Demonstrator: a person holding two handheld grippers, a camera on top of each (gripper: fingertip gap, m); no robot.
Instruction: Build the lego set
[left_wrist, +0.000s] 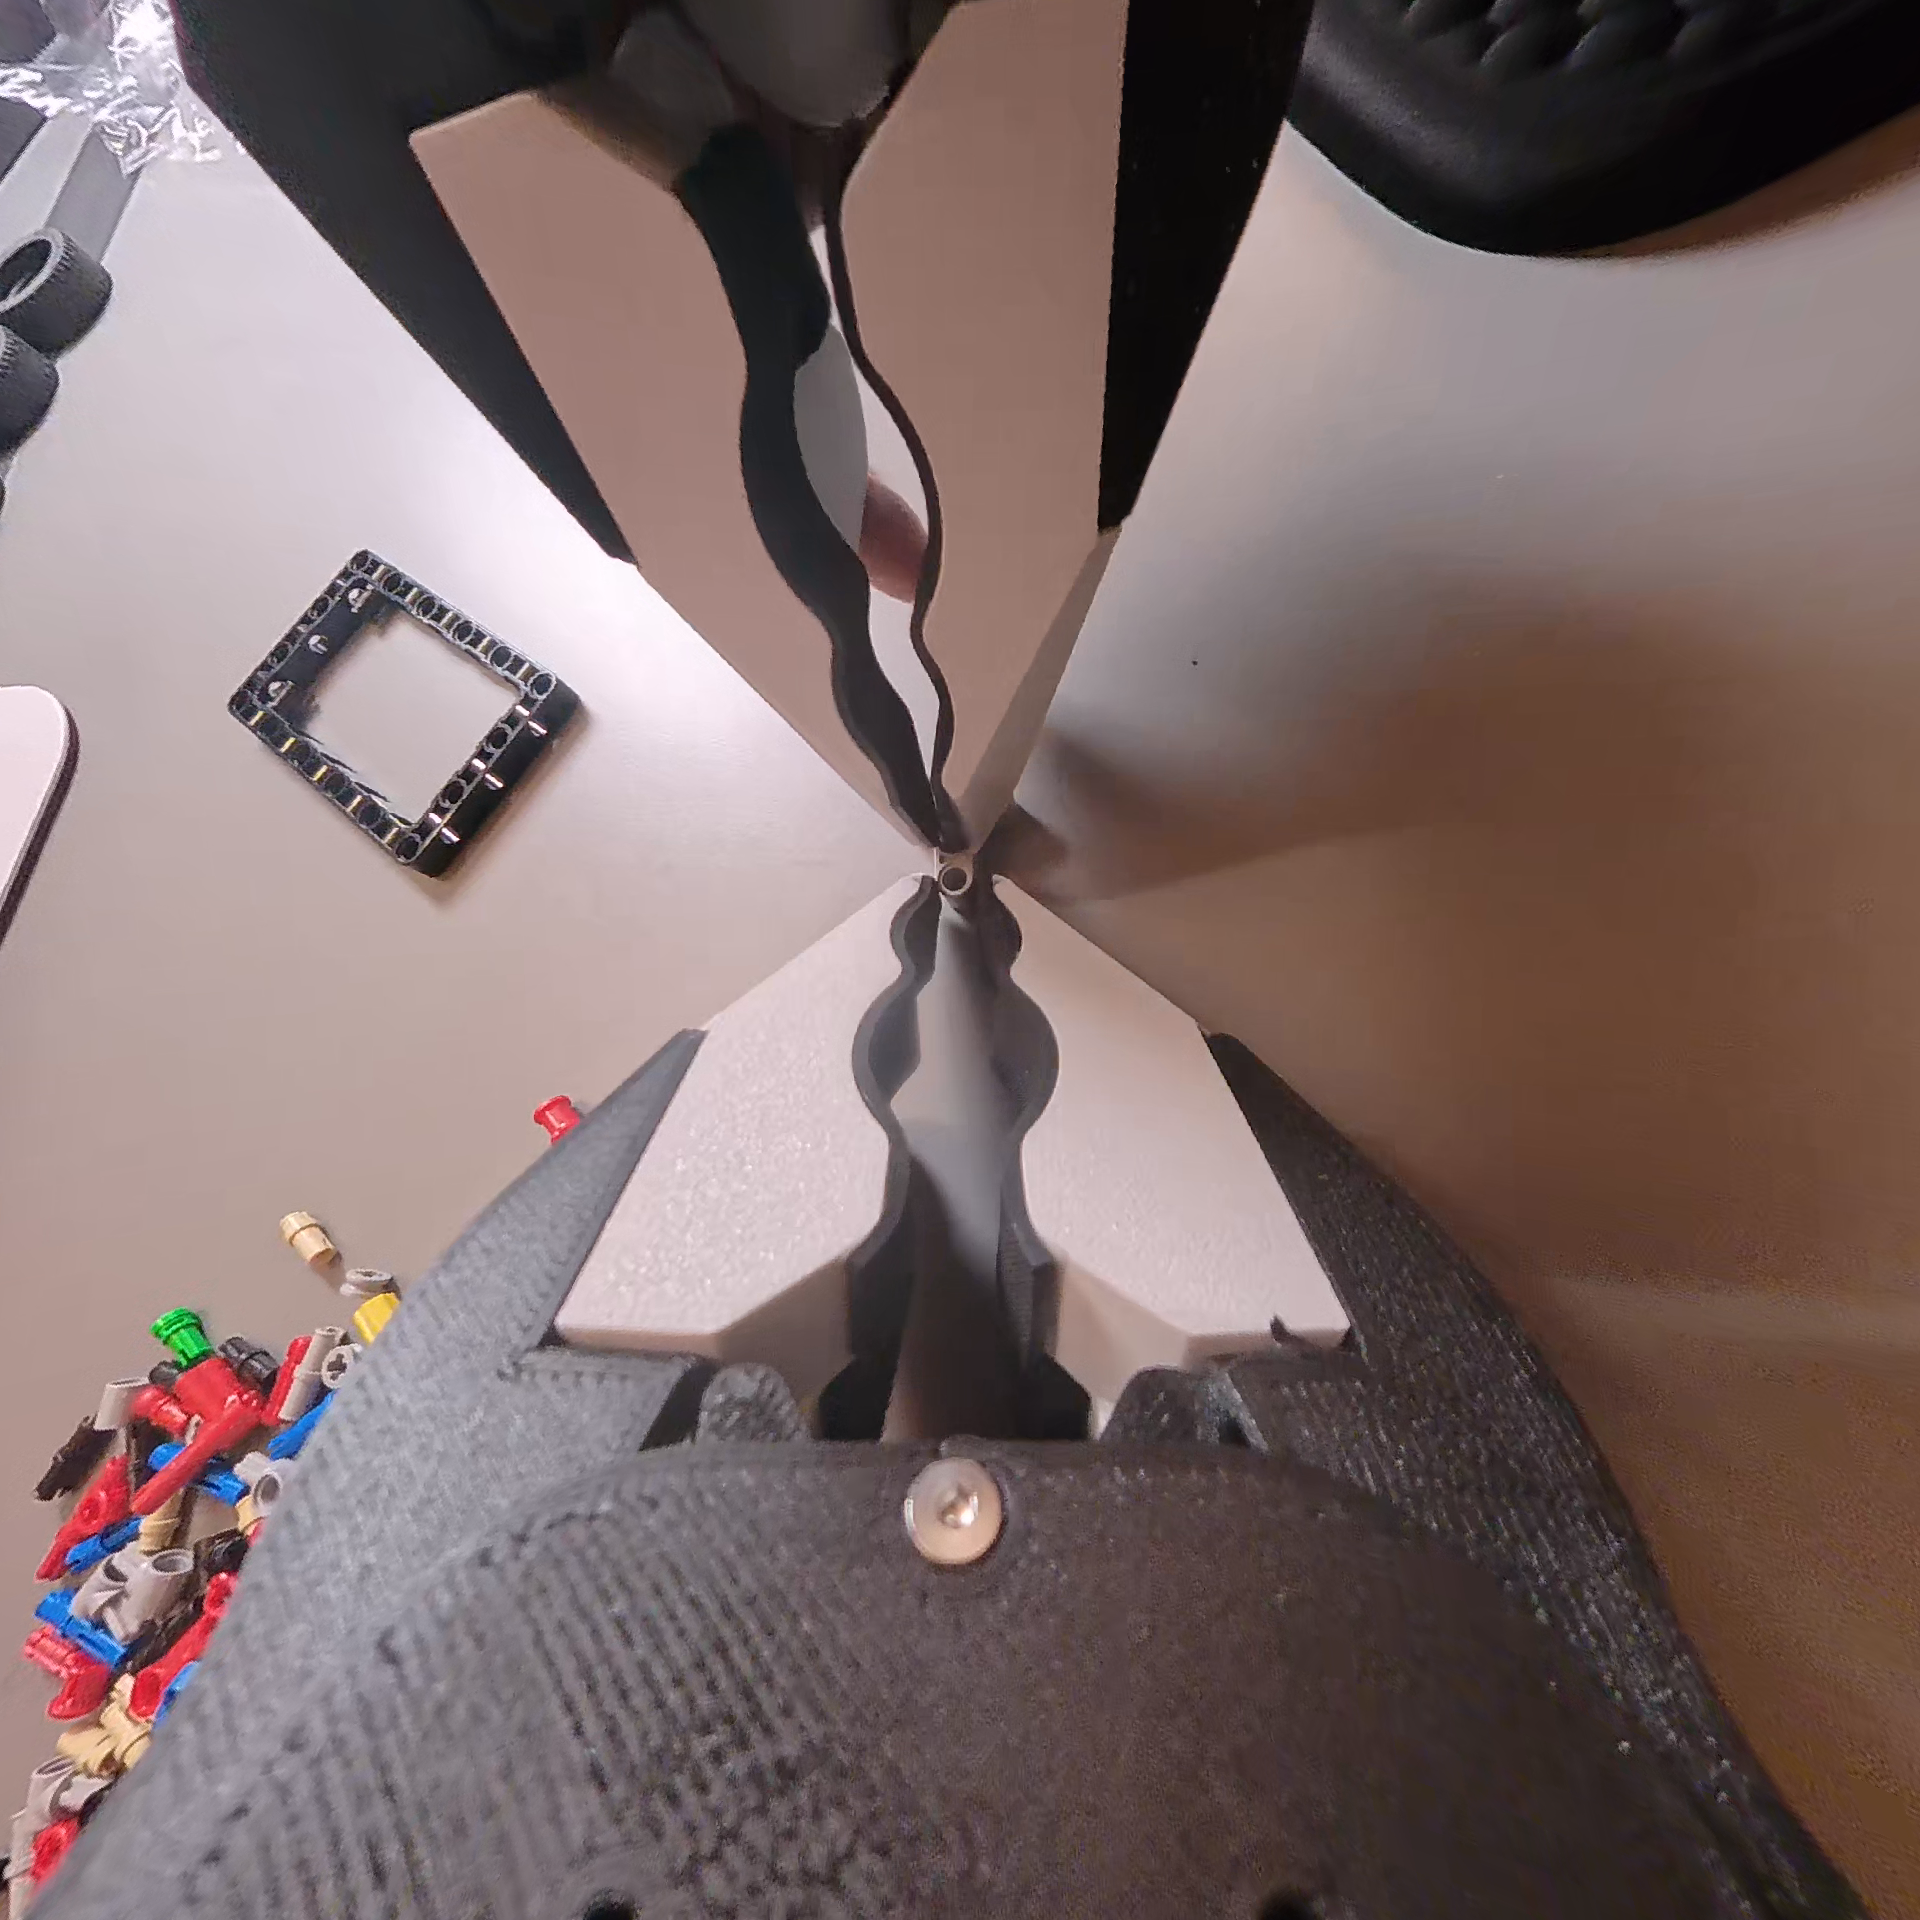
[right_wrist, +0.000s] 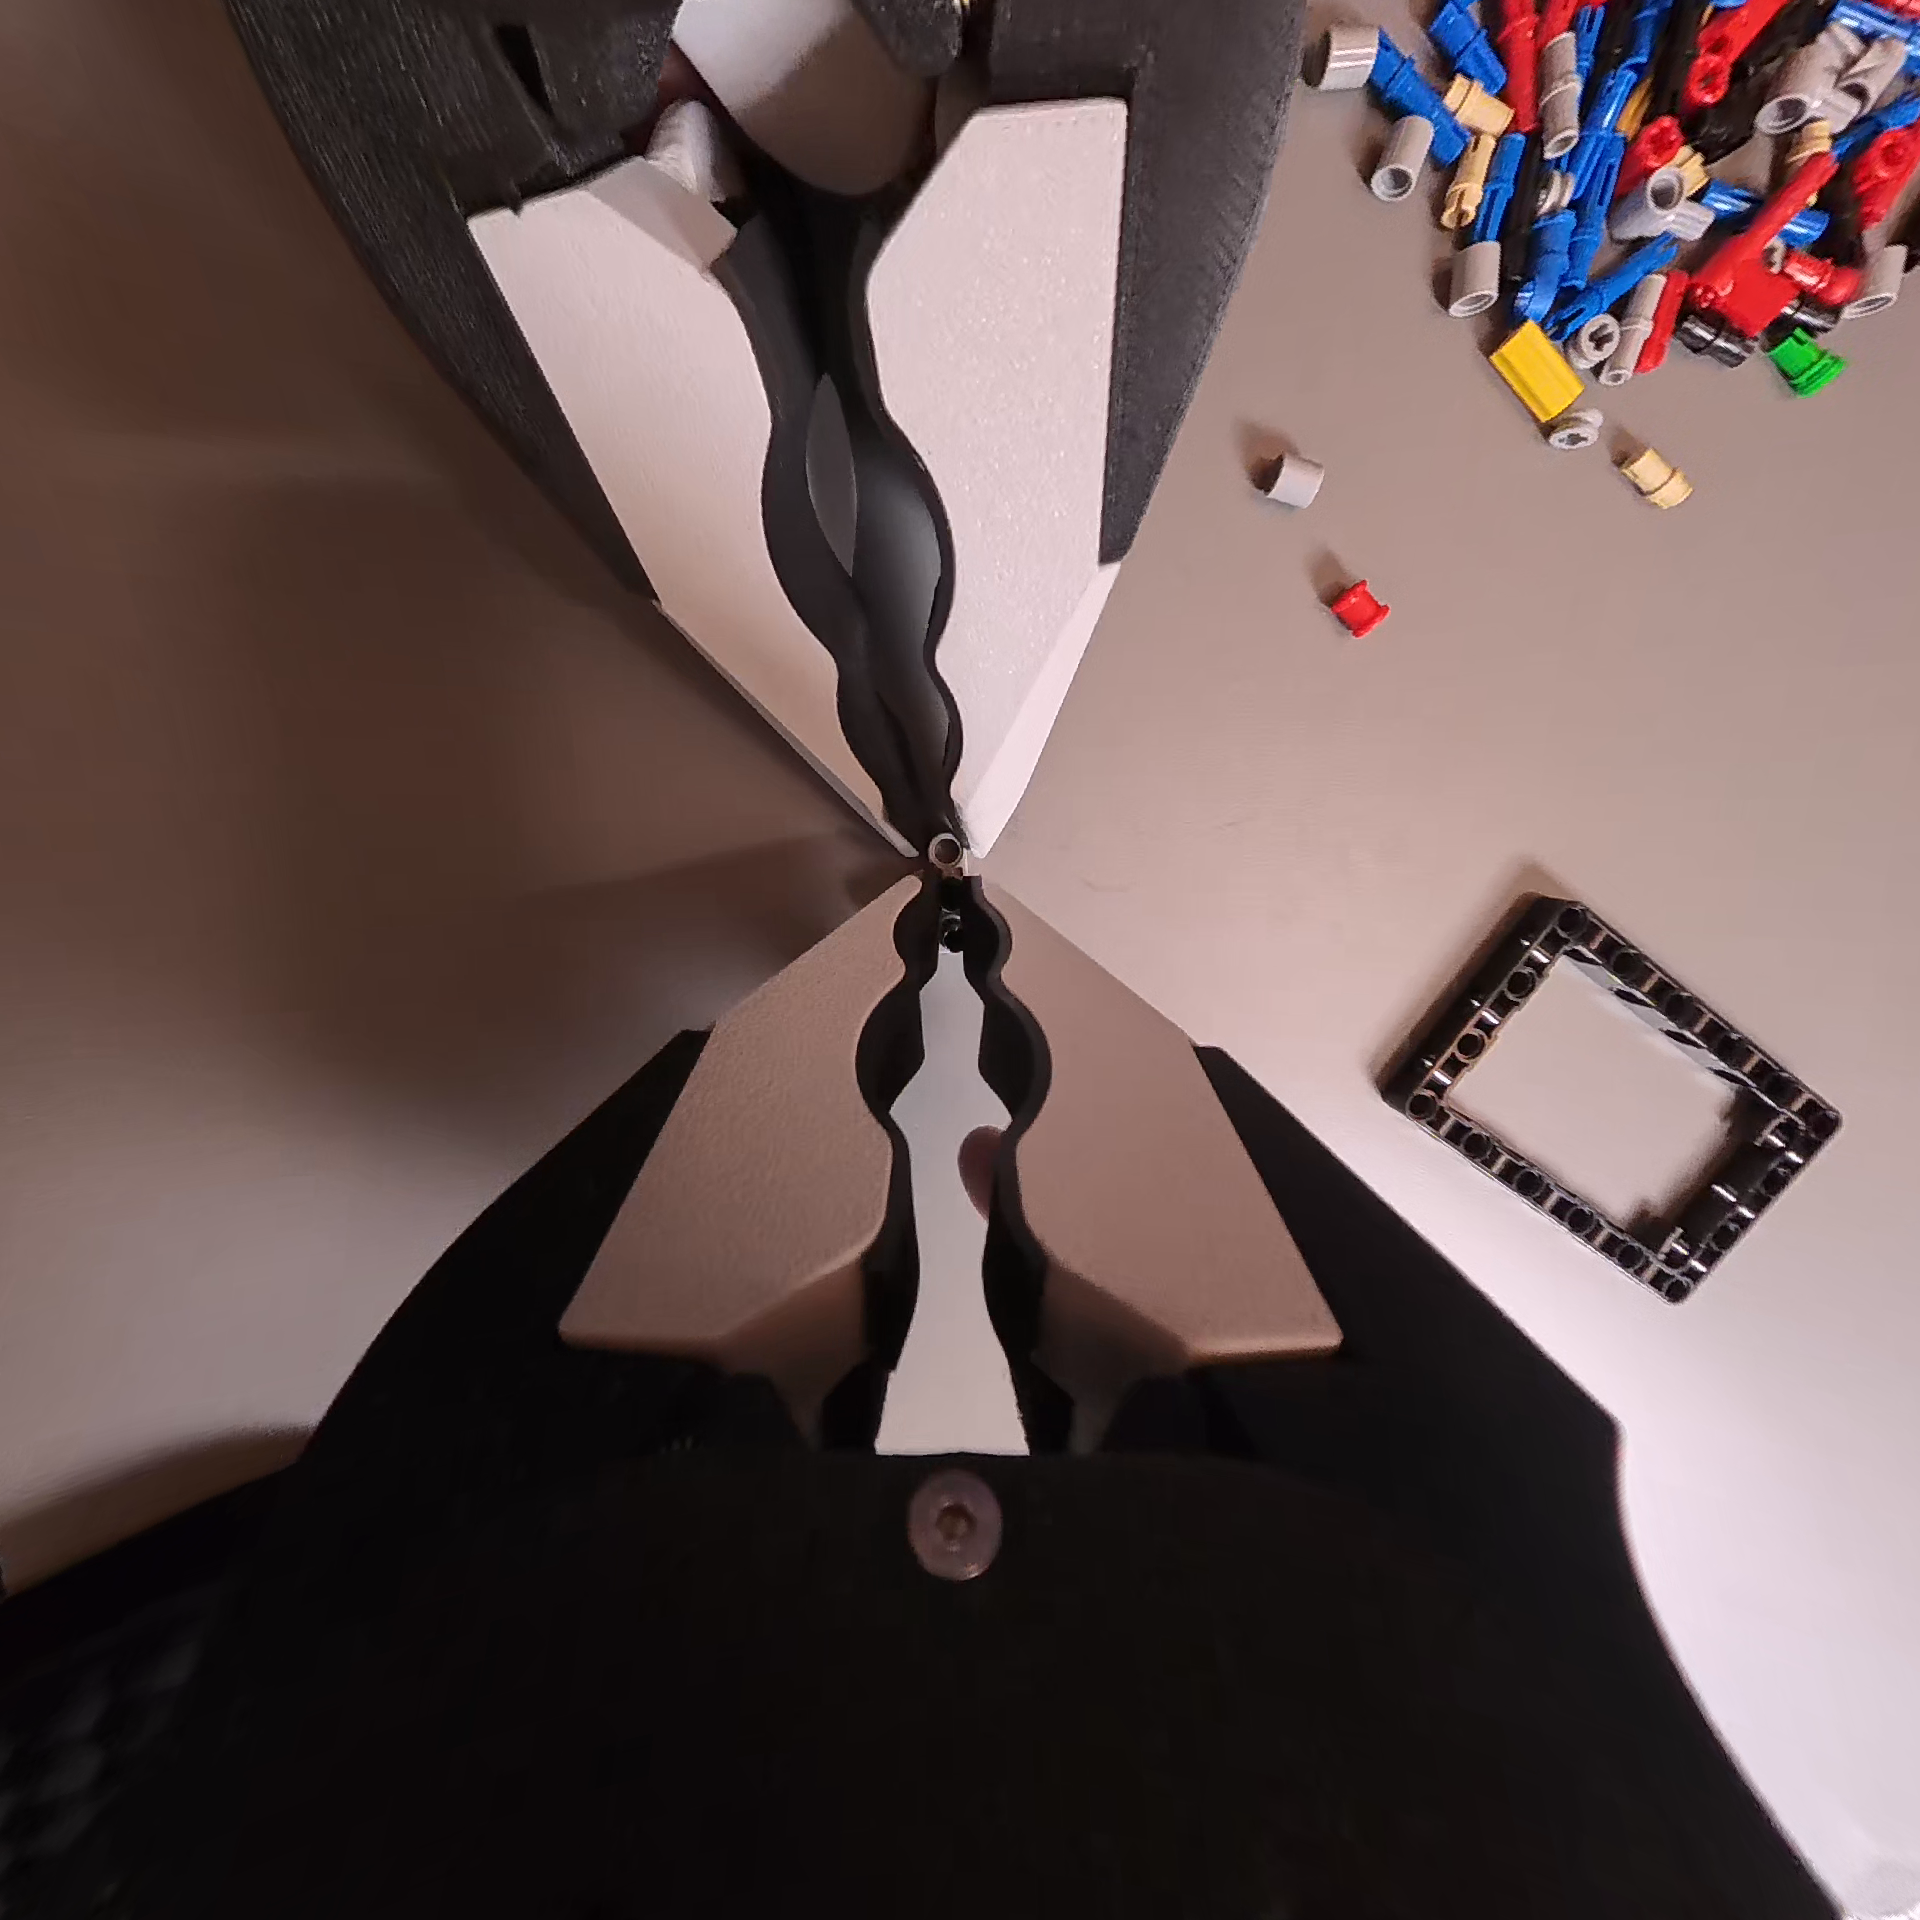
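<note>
My two grippers meet tip to tip above the beige table (left_wrist: 1455, 727). My left gripper (left_wrist: 951, 900) is shut on a small grey tube piece (left_wrist: 954, 881), seen end-on with its hole showing. It also shows in the right wrist view (right_wrist: 945, 850), at the tips of the left gripper (right_wrist: 940, 831) coming from the top. My right gripper (right_wrist: 951, 896) is shut on a small black pin (right_wrist: 948, 925), just short of the tube. It enters the left wrist view from the top (left_wrist: 943, 826). A black square frame (left_wrist: 457, 623) (right_wrist: 1538, 1184) lies flat on the table.
A pile of red, blue, grey and tan pieces (left_wrist: 156, 1455) (right_wrist: 1662, 187) lies beside the left gripper. Loose near it are a red bush (right_wrist: 1358, 606), a grey tube (right_wrist: 1291, 478) and a tan piece (right_wrist: 1655, 476). Black tyres (left_wrist: 52, 281) and a plastic bag (left_wrist: 135, 104) lie farther off. Left and right tips are no more than a few centimetres apart. My left gripper's tips are some 8 centimetres from the red bush (right_wrist: 1358, 606).
</note>
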